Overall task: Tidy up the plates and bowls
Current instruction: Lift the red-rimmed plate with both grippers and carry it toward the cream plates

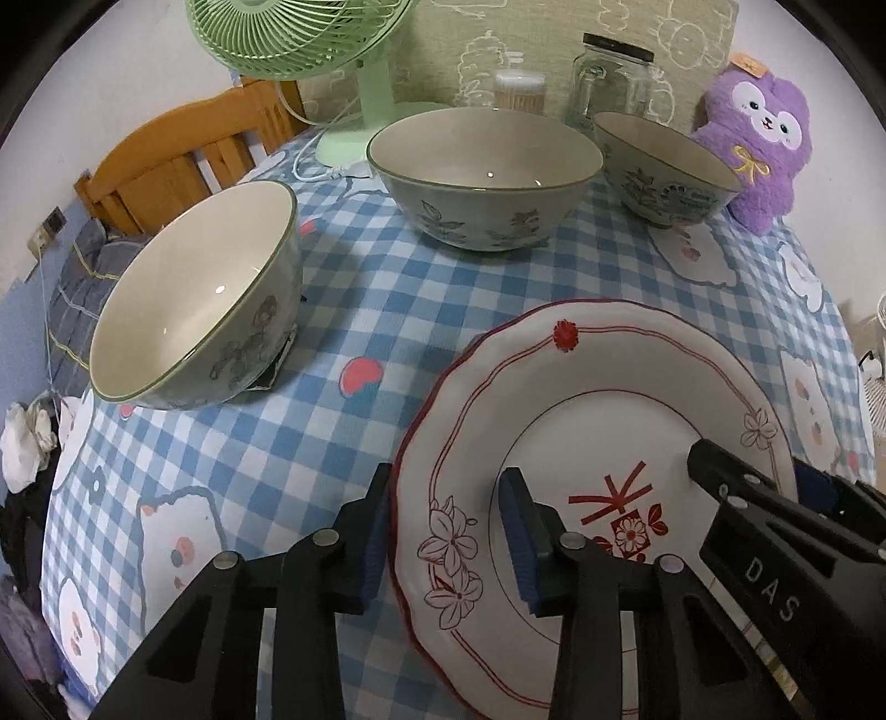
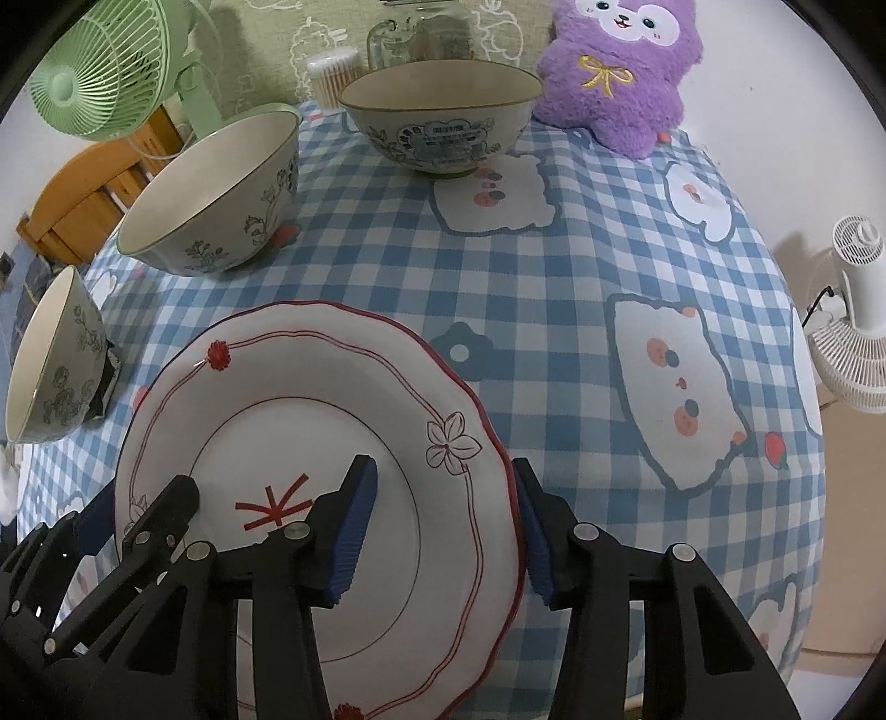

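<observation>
A white plate with red trim (image 1: 598,421) lies near the table's front; it also shows in the right wrist view (image 2: 310,399). My left gripper (image 1: 443,531) is open and straddles the plate's left rim. My right gripper (image 2: 443,526) is open and straddles its right rim. A large floral bowl (image 1: 482,177) stands at the back middle, and shows in the right wrist view (image 2: 216,194). A small bowl (image 1: 199,299) stands at the left, tilted on a dark object. Another small bowl (image 1: 664,171) stands at the back right, seen too from the right wrist (image 2: 437,122).
The table has a blue checked cloth (image 1: 343,299). A green fan (image 1: 310,44), a glass jar (image 1: 614,83), a cotton swab box (image 1: 518,91) and a purple plush toy (image 1: 758,144) stand along the back. A wooden chair (image 1: 183,155) is at the far left. A white fan (image 2: 858,315) stands beyond the right edge.
</observation>
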{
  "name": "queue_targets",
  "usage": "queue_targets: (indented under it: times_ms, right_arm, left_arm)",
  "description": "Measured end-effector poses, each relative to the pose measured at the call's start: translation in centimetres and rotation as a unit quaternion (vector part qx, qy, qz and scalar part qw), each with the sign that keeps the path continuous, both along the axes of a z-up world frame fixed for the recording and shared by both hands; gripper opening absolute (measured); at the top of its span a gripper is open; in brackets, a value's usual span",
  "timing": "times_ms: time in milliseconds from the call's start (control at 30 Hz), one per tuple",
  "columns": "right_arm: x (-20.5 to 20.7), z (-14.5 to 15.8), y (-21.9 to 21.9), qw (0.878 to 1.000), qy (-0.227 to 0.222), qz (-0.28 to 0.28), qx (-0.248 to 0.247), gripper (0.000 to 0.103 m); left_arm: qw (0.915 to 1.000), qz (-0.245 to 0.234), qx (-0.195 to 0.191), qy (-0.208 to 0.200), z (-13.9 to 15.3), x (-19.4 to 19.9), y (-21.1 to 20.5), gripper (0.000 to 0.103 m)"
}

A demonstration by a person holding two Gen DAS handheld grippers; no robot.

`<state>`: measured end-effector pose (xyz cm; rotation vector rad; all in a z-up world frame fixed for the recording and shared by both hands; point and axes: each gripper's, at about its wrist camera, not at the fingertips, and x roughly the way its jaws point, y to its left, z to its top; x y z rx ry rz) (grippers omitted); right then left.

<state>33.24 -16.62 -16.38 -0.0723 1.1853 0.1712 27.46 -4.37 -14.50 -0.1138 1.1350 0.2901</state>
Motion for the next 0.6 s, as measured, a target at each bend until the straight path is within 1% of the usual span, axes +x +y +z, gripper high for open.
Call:
queue_targets:
  times_ms: [67,167,433,600]
  right_arm:
    - [-0.01,0.05,0.0,1.0,-0.001,0.0,-0.001,0.051]
    - [-0.07,0.1,0.0,1.0,0.0,-0.004,-0.003,0.051]
    - [-0.45,0.2,-0.26,1.0,0.007,-0.015,-0.003,0.051]
    - [-0.82,0.7,-0.51,1.0,0.007,-0.013,-0.002,0.051]
  left_arm:
    - [1.0,-0.001,0.005,0.0,-0.05,0.01,-0.14,0.038]
    - [1.0,0.005,-0.001,0.003,-0.05,0.13,-0.06,0.038]
    - [1.0,0.001,0.002,0.008,0.01,0.11,-0.18,0.037]
    - [1.0,0.0,0.004,0.004,0.51,-0.37,-0.55,0.037]
